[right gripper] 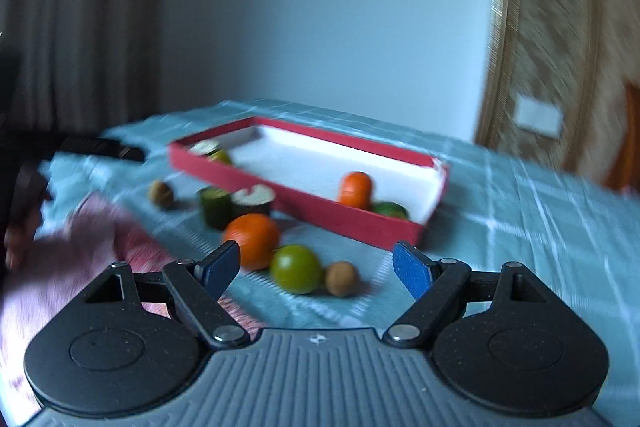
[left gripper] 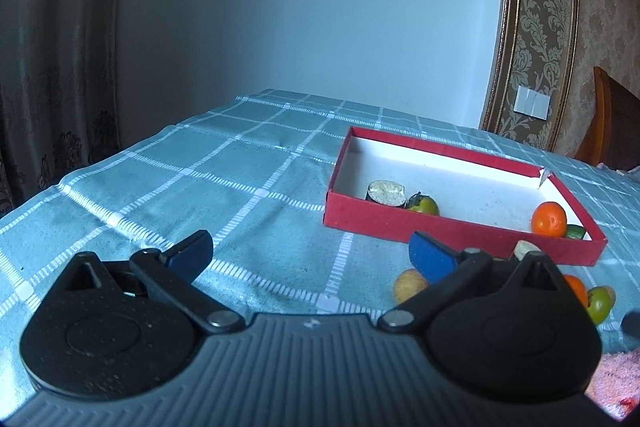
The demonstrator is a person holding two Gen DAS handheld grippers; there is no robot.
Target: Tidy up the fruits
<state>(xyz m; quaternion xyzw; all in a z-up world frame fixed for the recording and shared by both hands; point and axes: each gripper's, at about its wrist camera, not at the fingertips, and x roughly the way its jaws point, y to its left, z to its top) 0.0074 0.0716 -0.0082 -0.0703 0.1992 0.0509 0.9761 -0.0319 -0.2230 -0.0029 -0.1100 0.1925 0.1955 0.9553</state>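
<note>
You are holding both grippers wide and empty, left (left gripper: 310, 251) and right (right gripper: 316, 265); loose fruit (right gripper: 296, 269) is lying beside the box (right gripper: 320, 205) on the counter (left gripper: 240, 179), awaiting sorting.

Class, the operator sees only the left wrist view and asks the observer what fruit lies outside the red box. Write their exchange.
Operator: My left gripper hides things near me. What lies outside the red box?
Observer: An orange lies whole beside a green fruit.
Operator: Anything smaller?
Observer: A small brown fruit lies just right of the green one.
Operator: Is the right gripper loaded?
Observer: No, its jaws stand open, empty.
</note>
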